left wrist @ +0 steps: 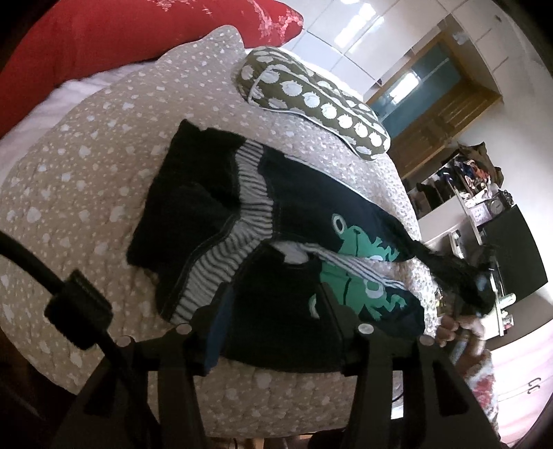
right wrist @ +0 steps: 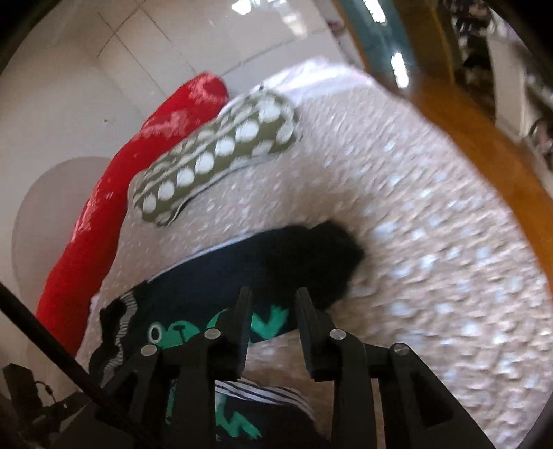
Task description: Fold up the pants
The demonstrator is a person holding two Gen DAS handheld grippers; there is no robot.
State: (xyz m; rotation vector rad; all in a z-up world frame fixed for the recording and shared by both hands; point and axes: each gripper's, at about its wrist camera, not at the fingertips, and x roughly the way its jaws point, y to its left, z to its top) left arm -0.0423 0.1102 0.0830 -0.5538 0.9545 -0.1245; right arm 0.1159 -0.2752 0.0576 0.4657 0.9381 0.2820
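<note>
Dark navy pants (left wrist: 214,207) with a striped lining and green frog prints (left wrist: 359,241) lie crumpled on the spotted beige bedspread (left wrist: 86,179). My left gripper (left wrist: 276,293) is open, its fingers on either side of the near pant leg. In the left wrist view my right gripper (left wrist: 480,286) shows at the right edge, held by a hand, with dark cloth at it. In the blurred right wrist view my right gripper (right wrist: 273,297) stands open just above the pants (right wrist: 276,259), fingers apart with nothing between them.
An olive pillow with white dots (left wrist: 311,96) lies at the far side of the bed, also in the right wrist view (right wrist: 214,155). A red cushion (left wrist: 138,31) lies behind it. Shelves with clutter (left wrist: 477,186) and a wooden floor (right wrist: 466,138) are beside the bed.
</note>
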